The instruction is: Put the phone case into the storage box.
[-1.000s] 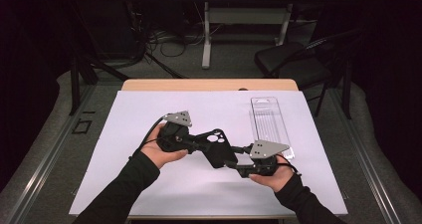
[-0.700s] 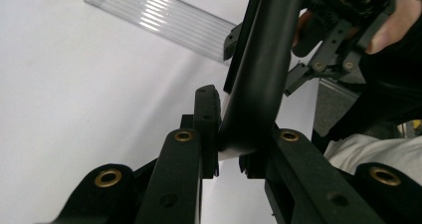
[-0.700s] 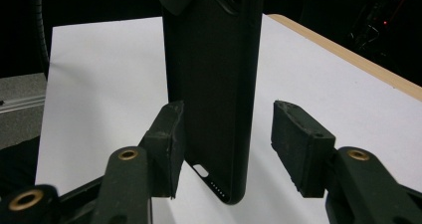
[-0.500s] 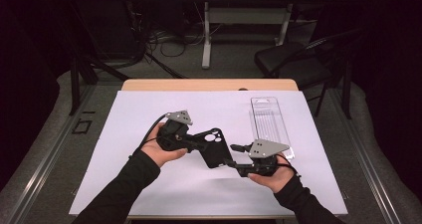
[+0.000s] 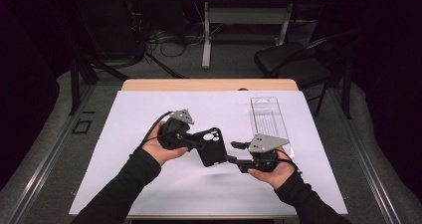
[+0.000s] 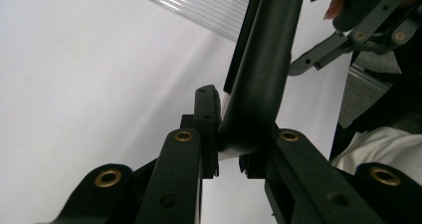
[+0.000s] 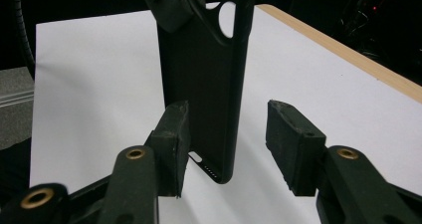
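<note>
In the high view, a black phone case point(image 5: 211, 147) is held above the white-covered surface point(image 5: 124, 184), near the middle of its near half. The left gripper point(image 5: 191, 140) is seen pinching the case at its camera-cutout end, while the right gripper point(image 5: 234, 152) is pointed at the opposite end from the right. The case's long axis is seen running roughly from the far left toward the near right. A clear plastic tray point(image 5: 267, 117) is seen lying toward the far right corner.

In the left gripper view, the case point(image 6: 261, 64) is shown edge-on, clamped between the fingers point(image 6: 206, 119), its thin side rising away from them; the right gripper point(image 6: 348, 40) is seen beyond it.

In the right gripper view, the case's back point(image 7: 201, 84) is shown upright, its port end lying between the spread fingers point(image 7: 171, 139), closer to the left one; contact there cannot be confirmed. Its jaws have just been closing. The coming move is judged to turn on this end being centred between those fingers before they close.
</note>
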A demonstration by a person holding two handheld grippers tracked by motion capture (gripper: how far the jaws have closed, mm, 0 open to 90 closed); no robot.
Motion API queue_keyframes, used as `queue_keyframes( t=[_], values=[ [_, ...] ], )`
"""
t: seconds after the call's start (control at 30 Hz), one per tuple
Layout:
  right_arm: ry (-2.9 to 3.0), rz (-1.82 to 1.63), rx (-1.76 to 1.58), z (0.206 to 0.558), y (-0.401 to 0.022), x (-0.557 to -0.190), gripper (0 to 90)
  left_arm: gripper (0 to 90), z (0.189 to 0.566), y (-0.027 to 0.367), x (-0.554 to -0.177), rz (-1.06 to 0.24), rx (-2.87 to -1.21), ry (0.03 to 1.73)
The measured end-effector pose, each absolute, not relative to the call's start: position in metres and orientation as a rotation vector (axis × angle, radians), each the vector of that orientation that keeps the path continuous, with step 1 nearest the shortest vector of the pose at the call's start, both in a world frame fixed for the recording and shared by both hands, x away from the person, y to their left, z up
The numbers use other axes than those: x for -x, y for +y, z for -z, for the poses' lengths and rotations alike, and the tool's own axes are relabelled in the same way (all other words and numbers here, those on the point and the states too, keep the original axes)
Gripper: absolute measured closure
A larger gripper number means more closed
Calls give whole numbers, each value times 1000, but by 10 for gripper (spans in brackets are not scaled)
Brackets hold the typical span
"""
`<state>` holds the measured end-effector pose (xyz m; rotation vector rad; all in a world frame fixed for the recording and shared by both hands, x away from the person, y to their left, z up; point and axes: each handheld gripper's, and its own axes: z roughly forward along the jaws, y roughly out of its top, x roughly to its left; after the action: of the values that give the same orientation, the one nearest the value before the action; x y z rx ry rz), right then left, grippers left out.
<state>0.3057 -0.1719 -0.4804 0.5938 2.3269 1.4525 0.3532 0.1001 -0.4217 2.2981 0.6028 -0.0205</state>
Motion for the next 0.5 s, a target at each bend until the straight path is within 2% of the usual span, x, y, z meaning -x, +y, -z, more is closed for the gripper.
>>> queue_keyframes(
  t=[0.5],
  values=[
    [2363,-1455,-609,460,-168,-321,434,813,424,99,-358,1,-2337,592]
  ],
)
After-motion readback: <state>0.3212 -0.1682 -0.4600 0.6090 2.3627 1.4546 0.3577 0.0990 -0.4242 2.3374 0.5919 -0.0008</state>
